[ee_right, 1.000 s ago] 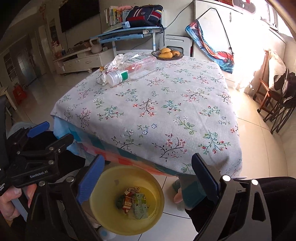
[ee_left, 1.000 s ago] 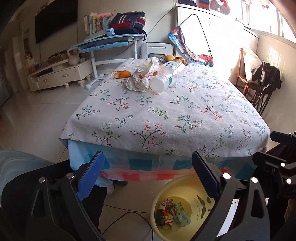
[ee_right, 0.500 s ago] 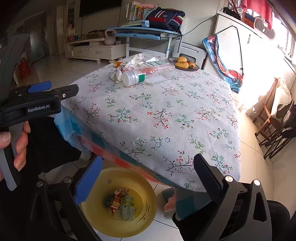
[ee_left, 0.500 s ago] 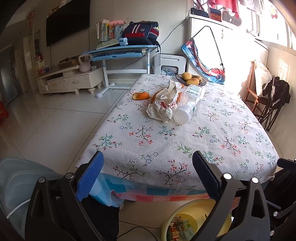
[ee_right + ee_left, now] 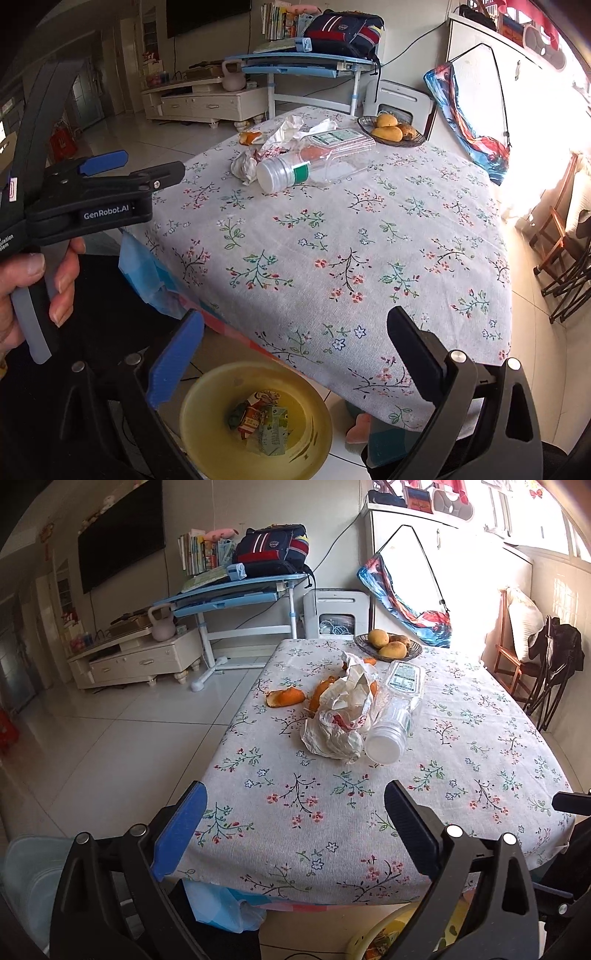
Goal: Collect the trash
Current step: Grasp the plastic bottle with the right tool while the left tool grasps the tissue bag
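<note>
Your left claw (image 5: 293,823) has risen from beside the yellow bin (image 5: 255,417) to above the table (image 5: 480,746), jaws wide and empty like your right claw (image 5: 295,354); next trash, crumpled wrapper (image 5: 341,716), plastic bottle (image 5: 397,709) and orange peel (image 5: 285,696), lies mid-table ahead.

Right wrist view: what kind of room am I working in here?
Most likely a home living and dining room: a table with a floral tablecloth, a wall TV over a low cabinet, and a study desk carrying a backpack.

Tablecloth (image 5: 461,738) white, floral; bin (image 5: 207,435) yellow; peel (image 5: 286,697) orange.
</note>
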Motion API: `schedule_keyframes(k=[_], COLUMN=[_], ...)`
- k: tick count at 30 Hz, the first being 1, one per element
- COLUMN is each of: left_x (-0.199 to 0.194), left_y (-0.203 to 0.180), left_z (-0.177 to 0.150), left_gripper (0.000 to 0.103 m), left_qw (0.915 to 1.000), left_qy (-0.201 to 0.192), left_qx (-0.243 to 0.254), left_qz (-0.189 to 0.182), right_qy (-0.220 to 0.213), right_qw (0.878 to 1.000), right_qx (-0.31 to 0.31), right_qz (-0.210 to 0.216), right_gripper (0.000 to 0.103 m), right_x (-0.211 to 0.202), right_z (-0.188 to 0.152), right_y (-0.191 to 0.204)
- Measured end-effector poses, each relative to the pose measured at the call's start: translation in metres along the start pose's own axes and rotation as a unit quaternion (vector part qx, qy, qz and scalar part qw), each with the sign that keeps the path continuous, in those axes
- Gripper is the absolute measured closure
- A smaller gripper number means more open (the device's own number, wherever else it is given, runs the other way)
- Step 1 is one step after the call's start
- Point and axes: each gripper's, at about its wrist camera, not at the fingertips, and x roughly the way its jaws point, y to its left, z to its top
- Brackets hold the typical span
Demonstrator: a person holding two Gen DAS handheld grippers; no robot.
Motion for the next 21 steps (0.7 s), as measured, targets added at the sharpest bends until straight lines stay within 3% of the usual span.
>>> schedule_keyframes(k=[5, 12, 16, 21], left_x=[0.019, 0.042, 0.051, 0.056], left_y=[0.002, 0.007, 0.008, 0.006], left_z=[0.011, 0.021, 0.02, 0.024], left_gripper=[0.01, 0.01, 0.009, 0.009], left_qw=[1.0, 0.9995, 0.9988, 0.9989], left_qy=[0.006, 0.012, 0.026, 0.025], left_qx=[-0.004, -0.027, -0.04, -0.037], left_qz=[-0.001, -0.006, -0.009, -0.015], right_qy=[-0.005, -0.011, -0.017, 0.002], right_qw=[0.996, 0.983, 0.974, 0.973], right_qx=[0.069, 0.149, 0.202, 0.222], right_qz=[0.062, 0.103, 0.103, 0.069], right_gripper=[0.008, 0.008, 0.008, 0.008], right_x=[0.014, 0.048, 0.077, 0.12], right_z=[0.02, 0.063, 0.099, 0.139], right_y=[-0.023, -0.045, -0.057, -0.058])
